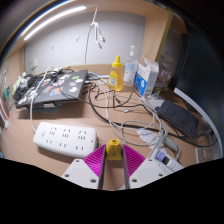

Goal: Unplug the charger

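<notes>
A small yellow charger plug (113, 149) sits between my gripper's two pink pads, and both pads press on its sides. My gripper (113, 160) is shut on it, just right of a white power strip (66, 138) that lies on the wooden desk (120, 110). The plug is clear of the strip's sockets. A thin white cable (128, 128) trails away beyond the fingers over the desk.
A yellow bottle (117, 72) and a clear bottle (131, 68) stand at the back. A white and blue box (148, 75) is to their right. A pile of dark items and cables (55, 85) lies left. A dark pouch (180, 118) lies right.
</notes>
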A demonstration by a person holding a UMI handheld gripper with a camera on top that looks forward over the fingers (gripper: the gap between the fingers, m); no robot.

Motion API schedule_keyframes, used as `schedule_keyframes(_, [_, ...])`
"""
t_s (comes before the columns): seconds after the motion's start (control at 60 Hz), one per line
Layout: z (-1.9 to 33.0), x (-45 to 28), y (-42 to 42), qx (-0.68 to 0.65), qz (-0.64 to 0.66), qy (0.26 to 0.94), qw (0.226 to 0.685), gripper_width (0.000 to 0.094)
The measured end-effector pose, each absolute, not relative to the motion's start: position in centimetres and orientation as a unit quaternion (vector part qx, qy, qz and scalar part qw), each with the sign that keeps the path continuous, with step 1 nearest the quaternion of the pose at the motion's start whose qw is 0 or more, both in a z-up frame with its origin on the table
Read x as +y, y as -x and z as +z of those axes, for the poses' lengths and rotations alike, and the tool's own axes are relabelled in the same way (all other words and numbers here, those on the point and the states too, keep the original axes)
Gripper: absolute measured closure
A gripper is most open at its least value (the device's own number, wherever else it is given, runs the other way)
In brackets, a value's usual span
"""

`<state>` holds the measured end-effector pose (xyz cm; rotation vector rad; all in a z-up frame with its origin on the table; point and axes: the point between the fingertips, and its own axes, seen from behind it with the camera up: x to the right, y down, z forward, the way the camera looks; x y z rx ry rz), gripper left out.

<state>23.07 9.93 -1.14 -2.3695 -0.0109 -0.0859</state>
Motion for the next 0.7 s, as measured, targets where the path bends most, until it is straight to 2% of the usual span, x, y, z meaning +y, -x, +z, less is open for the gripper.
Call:
schedule_keyframes(0.1, [-1.3,9.9,-22.9,-0.001,-0.025,0.926,0.378,0.0413])
schedule_keyframes(0.117, [-1.2,9.9,-23.1,-0.003,-0.029,0.924,0.38,0.032])
schedule_keyframes(0.15, [-0.9,10.0,-23.5,-0.008,-0.038,0.921,0.388,0.0238])
schedule_keyframes(0.167, [-0.7,9.9,-23.7,-0.011,-0.041,0.919,0.392,0.0252])
schedule_keyframes(0.35, [1.9,8.4,-22.4,-0.031,-0.015,0.9,0.435,0.0037])
schedule_keyframes(0.417, [3.2,7.4,-21.7,-0.045,-0.004,0.89,0.454,0.0066])
schedule_keyframes(0.7, [7.3,1.0,-20.4,-0.06,0.04,0.86,0.505,0.0052])
